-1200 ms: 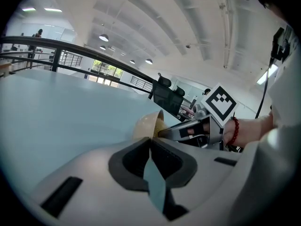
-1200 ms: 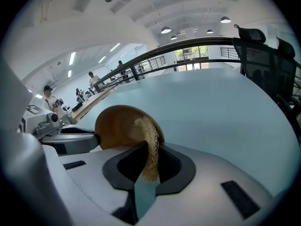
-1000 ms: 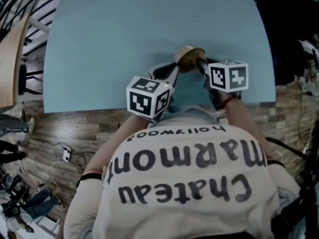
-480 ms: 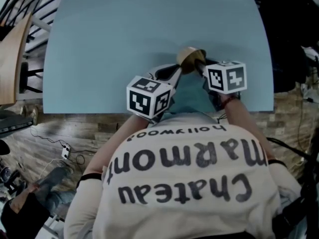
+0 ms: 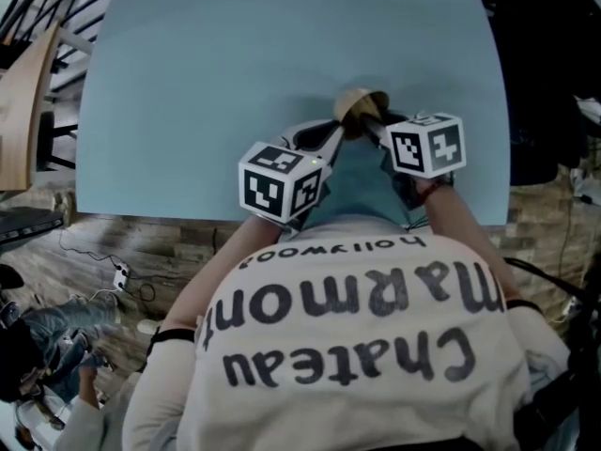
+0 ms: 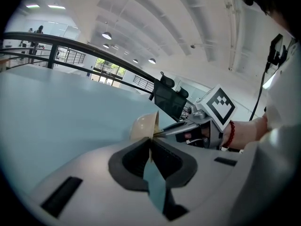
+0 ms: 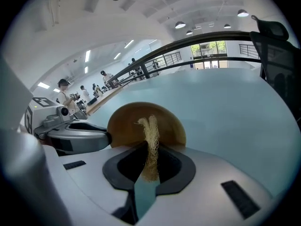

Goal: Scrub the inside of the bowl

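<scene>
- Holding the bowl (image 5: 357,106) by its rim: the left gripper (image 6: 150,141) has its jaws clenched on the thin wall edge, with the pale outside facing that camera.
- The bowl is tipped on its side, over the near middle of the light blue table (image 5: 235,73), between the two grippers. Whether it touches the table cannot be told.
- The right gripper (image 7: 150,155) is clamped tight on a straw-coloured fibrous scrubber (image 7: 151,135). The strand stands up out of the jaws against the bowl's brown inside (image 7: 127,124).
- In the left gripper view the right gripper comes in from the right, its tip at the bowl's open side. There is a red bead bracelet (image 6: 230,133) on that wrist.
- In the right gripper view the left gripper's grey body sits just left of the bowl.
- In the head view the marker cubes (image 5: 280,181) and the printed shirt (image 5: 347,336) cover both forearms and the near table edge. The jaws are barely visible, and the right gripper overlaps part of the bowl.
- Around:
  - a wood floor (image 5: 141,238) with a white plug and cables (image 5: 120,272)
  - a person in jeans (image 5: 56,332), cut off at the lower left
  - a wooden panel (image 5: 23,111) at the left edge
- Background:
  - a dark chair back (image 6: 169,100) behind the bowl
  - a black railing (image 6: 70,45)
  - a black chair (image 7: 277,55) at the right
  - people (image 7: 63,91) at a far bench
</scene>
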`<move>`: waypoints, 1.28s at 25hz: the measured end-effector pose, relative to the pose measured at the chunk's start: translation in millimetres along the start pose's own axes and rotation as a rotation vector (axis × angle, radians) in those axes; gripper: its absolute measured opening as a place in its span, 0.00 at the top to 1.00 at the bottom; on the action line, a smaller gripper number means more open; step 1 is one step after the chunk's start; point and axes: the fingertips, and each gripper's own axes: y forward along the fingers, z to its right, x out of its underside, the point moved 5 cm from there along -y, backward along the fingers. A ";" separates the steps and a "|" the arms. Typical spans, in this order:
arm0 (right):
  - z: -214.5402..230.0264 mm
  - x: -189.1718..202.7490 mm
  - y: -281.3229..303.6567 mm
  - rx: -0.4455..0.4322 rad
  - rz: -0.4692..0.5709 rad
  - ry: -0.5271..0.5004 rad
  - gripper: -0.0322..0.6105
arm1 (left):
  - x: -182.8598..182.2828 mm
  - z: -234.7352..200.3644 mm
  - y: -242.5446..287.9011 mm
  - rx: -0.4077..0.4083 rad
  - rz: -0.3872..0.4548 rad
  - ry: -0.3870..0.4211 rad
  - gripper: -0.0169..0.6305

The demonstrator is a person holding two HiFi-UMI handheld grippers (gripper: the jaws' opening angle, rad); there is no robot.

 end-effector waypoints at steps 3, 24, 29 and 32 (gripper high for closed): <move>1.2 -3.6 4.7 -0.037 0.000 -0.007 0.85 | -6.0 -4.8 5.6 -0.022 0.010 -0.008 0.95; -4.3 -0.1 12.6 -0.271 -0.001 -0.006 0.85 | -4.3 3.3 14.6 -0.127 0.041 -0.020 0.95; 6.9 6.6 11.8 -0.229 -0.009 -0.001 0.85 | -1.2 8.0 13.5 -0.130 0.038 -0.024 0.96; 19.4 12.9 8.1 -0.187 -0.013 -0.004 0.85 | 3.7 14.5 15.3 -0.128 0.035 -0.024 0.96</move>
